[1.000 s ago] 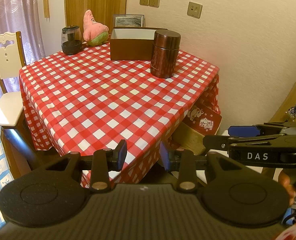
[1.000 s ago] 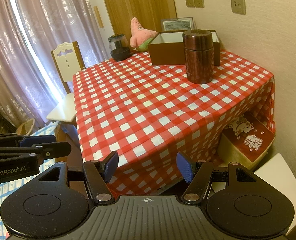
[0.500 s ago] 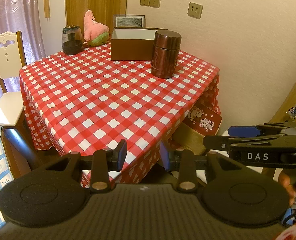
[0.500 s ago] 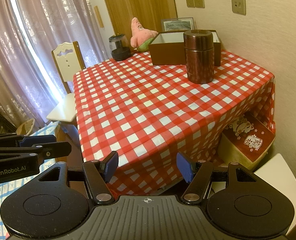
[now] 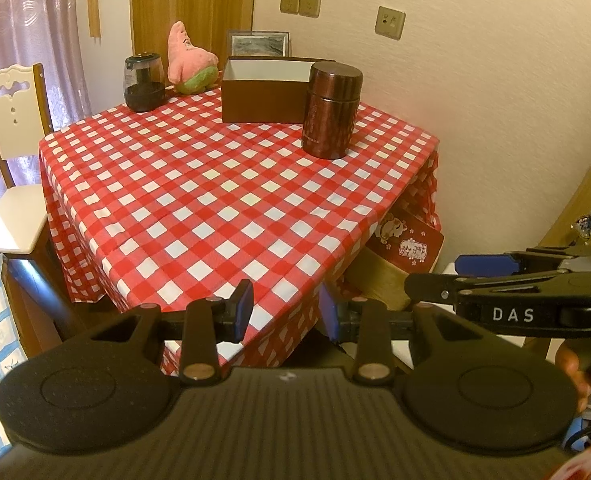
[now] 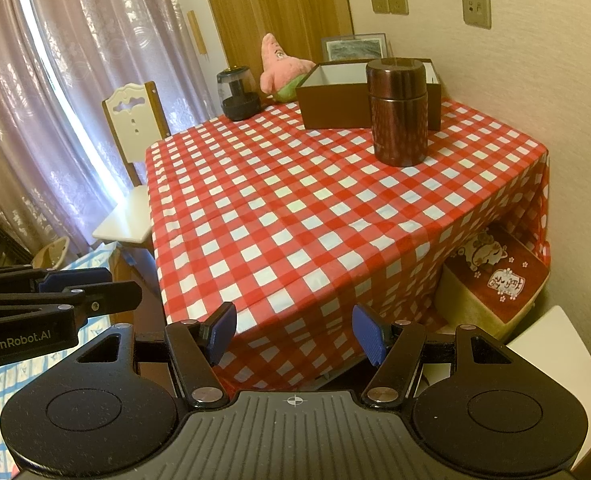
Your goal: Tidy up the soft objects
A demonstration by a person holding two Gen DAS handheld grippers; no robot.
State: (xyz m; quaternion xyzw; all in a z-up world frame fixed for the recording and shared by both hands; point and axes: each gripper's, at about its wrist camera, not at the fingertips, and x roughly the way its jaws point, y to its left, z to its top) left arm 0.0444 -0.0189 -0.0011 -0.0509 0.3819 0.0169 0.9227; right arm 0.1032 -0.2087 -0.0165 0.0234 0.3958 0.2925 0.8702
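Observation:
A pink star-shaped plush toy sits at the far left corner of the red-checked table, beside an open brown box. It also shows in the right wrist view, left of the box. My left gripper is open and empty, off the table's near edge. My right gripper is open and empty, also short of the near edge. Each gripper shows from the side in the other's view.
A brown metal canister stands in front of the box. A dark glass jar stands left of the plush. A white chair is at the table's left. A red-lidded box sits under the table's right side.
Both grippers have held nearly still; the left wrist view has shifted very slightly. Nothing on the table has moved.

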